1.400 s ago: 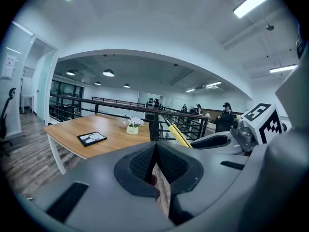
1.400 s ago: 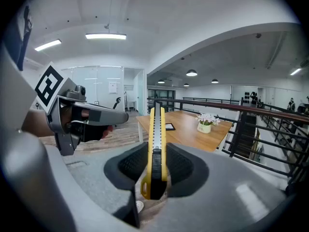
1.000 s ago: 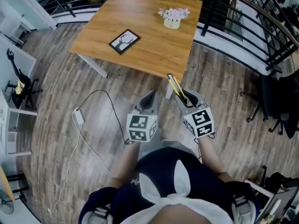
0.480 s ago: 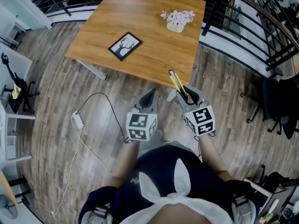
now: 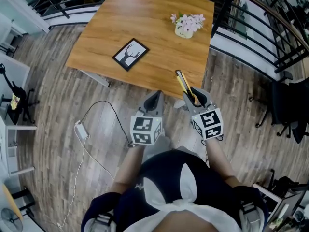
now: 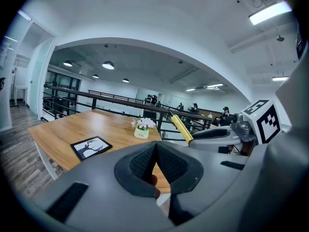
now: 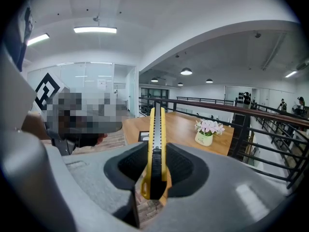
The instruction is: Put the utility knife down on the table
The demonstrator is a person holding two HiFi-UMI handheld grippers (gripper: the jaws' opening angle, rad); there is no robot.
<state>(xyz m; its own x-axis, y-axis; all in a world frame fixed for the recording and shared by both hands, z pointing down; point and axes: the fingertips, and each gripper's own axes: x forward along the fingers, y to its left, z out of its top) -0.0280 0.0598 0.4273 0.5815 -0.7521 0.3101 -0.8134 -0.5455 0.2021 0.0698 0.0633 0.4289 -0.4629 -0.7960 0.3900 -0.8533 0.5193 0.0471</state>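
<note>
Yellow utility knife (image 5: 183,83) sits clamped upright between the right gripper's (image 5: 195,99) jaws, its tip reaching over the near edge of the wooden table (image 5: 125,18). The left gripper (image 5: 154,102), just off that same edge, has its jaws pressed together on nothing.

A black-framed picture (image 5: 130,54) of a bare tree lies flat on the surface (image 5: 145,18), toward its 7 o'clock side. A small pot of pink flowers (image 5: 187,26) stands well apart from it, at the picture's 2 o'clock. On the wood-plank floor (image 5: 53,91), at 8 o'clock in the head view, lies a white power adapter (image 5: 80,130) beside a looping thin cable (image 5: 102,102). A black railing (image 5: 260,18) runs past at 1 o'clock, and a black office chair (image 5: 289,100) stands at 3 o'clock.
</note>
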